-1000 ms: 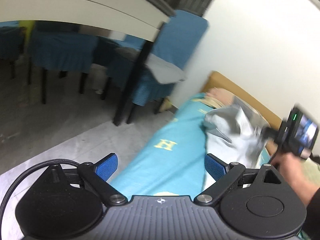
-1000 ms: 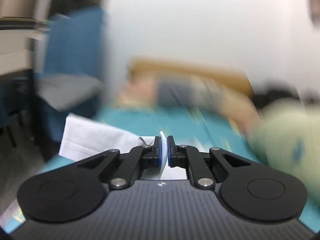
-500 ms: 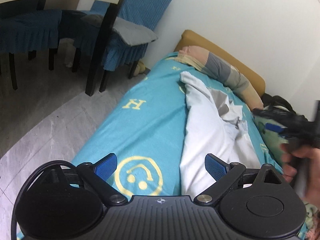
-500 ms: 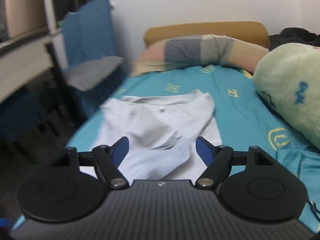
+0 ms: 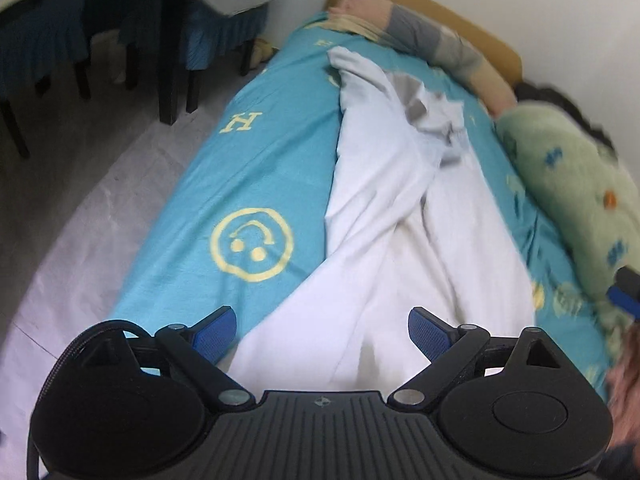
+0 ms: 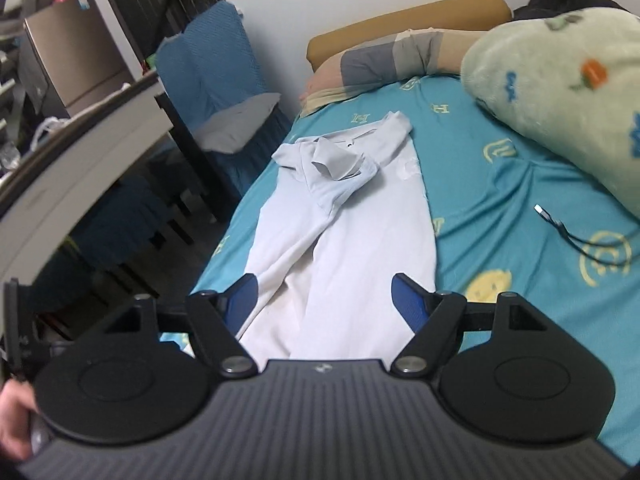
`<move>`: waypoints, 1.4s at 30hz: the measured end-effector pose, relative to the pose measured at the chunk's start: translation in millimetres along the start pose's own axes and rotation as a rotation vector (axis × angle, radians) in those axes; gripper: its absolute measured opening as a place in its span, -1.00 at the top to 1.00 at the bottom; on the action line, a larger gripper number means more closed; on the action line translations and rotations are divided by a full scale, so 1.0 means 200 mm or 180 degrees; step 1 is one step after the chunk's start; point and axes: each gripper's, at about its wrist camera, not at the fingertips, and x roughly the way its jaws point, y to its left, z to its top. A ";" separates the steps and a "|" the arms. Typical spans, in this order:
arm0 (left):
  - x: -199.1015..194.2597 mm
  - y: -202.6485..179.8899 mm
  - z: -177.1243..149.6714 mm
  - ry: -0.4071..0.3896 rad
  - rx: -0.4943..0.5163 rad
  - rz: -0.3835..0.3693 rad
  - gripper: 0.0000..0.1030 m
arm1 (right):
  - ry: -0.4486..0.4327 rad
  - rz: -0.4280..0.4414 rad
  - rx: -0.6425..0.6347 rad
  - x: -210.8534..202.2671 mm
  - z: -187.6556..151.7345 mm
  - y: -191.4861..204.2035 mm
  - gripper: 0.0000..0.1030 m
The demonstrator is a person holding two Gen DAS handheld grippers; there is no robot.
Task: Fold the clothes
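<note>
Bed, teal sheet (image 6: 500, 200), printed "H" and smiley faces. White shirt (image 6: 344, 232) lengthwise; green plush blanket (image 6: 560, 92), black cable (image 6: 576, 236) alongside. Left claw (image 5: 322, 330), right claw (image 6: 324, 296): jaws apart, empty.

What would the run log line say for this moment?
stage: between folds | white shirt: flat on bed, unheld | left gripper: open | right gripper: open

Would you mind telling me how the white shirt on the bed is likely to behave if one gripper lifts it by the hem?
The white shirt already lies in soft creases, so it will probably droop limply. Its thin cloth looks light. The folded-over collar end may well fall open, since nothing pins it.
</note>
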 end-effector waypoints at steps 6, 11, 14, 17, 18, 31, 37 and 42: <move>0.02 0.26 0.02 0.0491 -0.0019 0.0130 -0.74 | 0.0080 -0.0007 0.0248 0.02 -0.03 -0.09 -0.46; 0.08 0.39 -0.02 0.0812 -0.0159 -0.0040 -0.30 | 0.0089 0.0106 0.0432 0.03 -0.02 -0.12 -0.46; 0.05 0.41 -0.01 0.0713 -0.0102 -0.0202 -0.17 | 0.0107 0.0121 0.0502 0.03 -0.03 -0.14 -0.46; 0.05 0.39 -0.01 0.0704 0.0039 -0.0375 0.09 | 0.0124 0.0114 0.0598 0.03 -0.03 -0.16 -0.46; 0.05 0.39 -0.01 0.0729 0.0073 -0.0403 0.25 | 0.0130 0.0113 0.0630 0.04 -0.03 -0.17 -0.46; 0.15 0.38 -0.03 0.1007 0.0180 -0.0493 0.56 | 0.0255 0.0132 0.0758 0.08 -0.06 -0.18 -0.46; 0.11 0.40 -0.02 0.0977 0.0190 -0.0358 0.11 | 0.0337 0.0203 0.0796 0.10 -0.07 -0.17 -0.48; 0.11 0.44 -0.02 0.1061 0.0069 -0.0376 0.19 | 0.0409 0.0298 0.0766 0.11 -0.07 -0.15 -0.48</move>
